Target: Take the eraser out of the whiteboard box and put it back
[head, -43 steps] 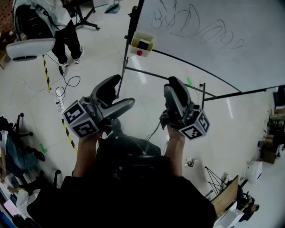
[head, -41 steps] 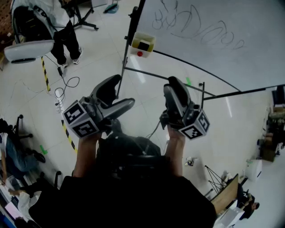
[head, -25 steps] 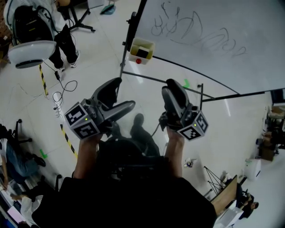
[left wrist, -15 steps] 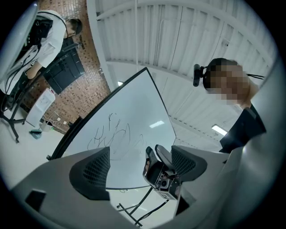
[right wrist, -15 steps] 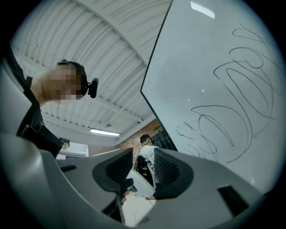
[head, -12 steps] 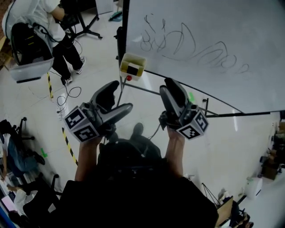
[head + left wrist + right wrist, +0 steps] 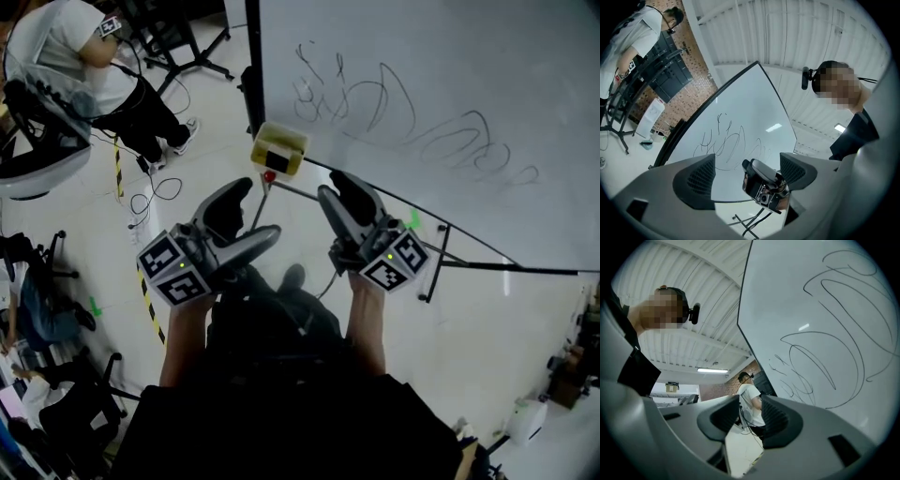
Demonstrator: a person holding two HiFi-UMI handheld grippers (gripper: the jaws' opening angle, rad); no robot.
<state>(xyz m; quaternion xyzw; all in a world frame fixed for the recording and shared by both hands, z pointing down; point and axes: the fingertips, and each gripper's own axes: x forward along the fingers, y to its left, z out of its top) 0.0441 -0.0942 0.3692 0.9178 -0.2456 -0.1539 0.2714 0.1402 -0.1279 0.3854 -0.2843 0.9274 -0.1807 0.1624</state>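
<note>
Whiteboard box hangs near left gripper and right gripper, jaws apart

Pale floor w/ black cable, yellow-black tape strip & 1 green mark.

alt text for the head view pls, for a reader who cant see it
Seen from steeply above, a person holds the left gripper and right gripper out in front, both empty with jaws apart, just short of a yellow box at the lower left corner of a scribbled whiteboard. Another person is at the upper left.
</note>
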